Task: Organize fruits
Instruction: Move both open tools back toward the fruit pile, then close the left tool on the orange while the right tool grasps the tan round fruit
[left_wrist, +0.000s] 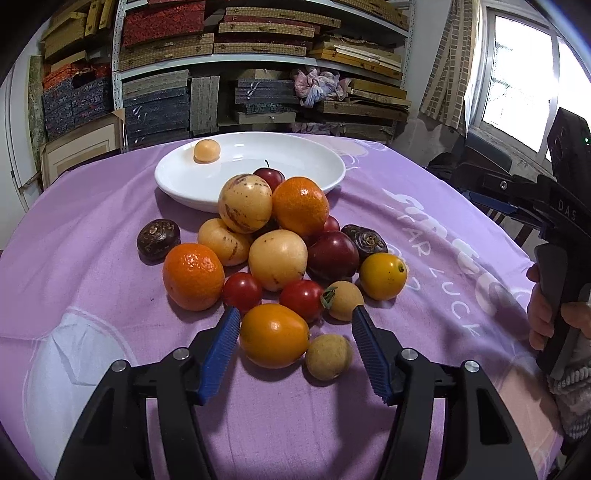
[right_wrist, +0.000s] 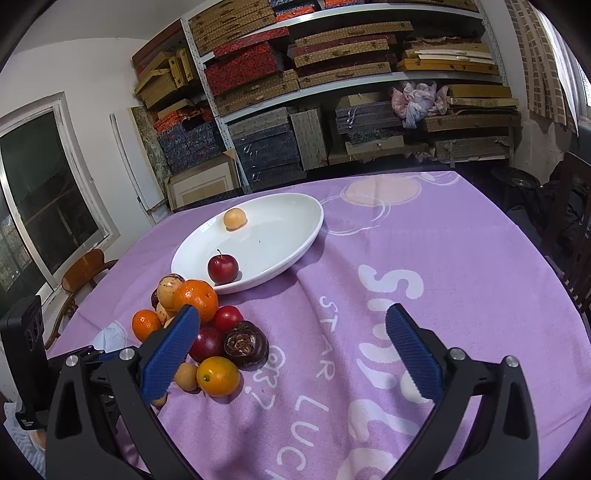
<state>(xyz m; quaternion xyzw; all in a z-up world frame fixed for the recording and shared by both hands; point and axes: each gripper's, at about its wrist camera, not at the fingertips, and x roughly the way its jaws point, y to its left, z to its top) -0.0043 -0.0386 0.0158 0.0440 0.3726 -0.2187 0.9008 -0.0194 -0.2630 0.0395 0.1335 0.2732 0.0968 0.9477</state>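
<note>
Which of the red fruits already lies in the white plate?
The dark red plum with a stem, near the front rim of the white plate. The other red fruits lie in the pile on the cloth.

Box-stacked metal shelves (right_wrist: 332, 85) stand between two bright windows (left_wrist: 517, 85).

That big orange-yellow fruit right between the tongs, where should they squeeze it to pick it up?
Squeeze the orange-yellow fruit across its left and right sides, at the widest part, coming from the near side. It is smooth and egg-shaped. The left tongs already straddle it, but the small tan fruit sits between it and the right pad.
</note>
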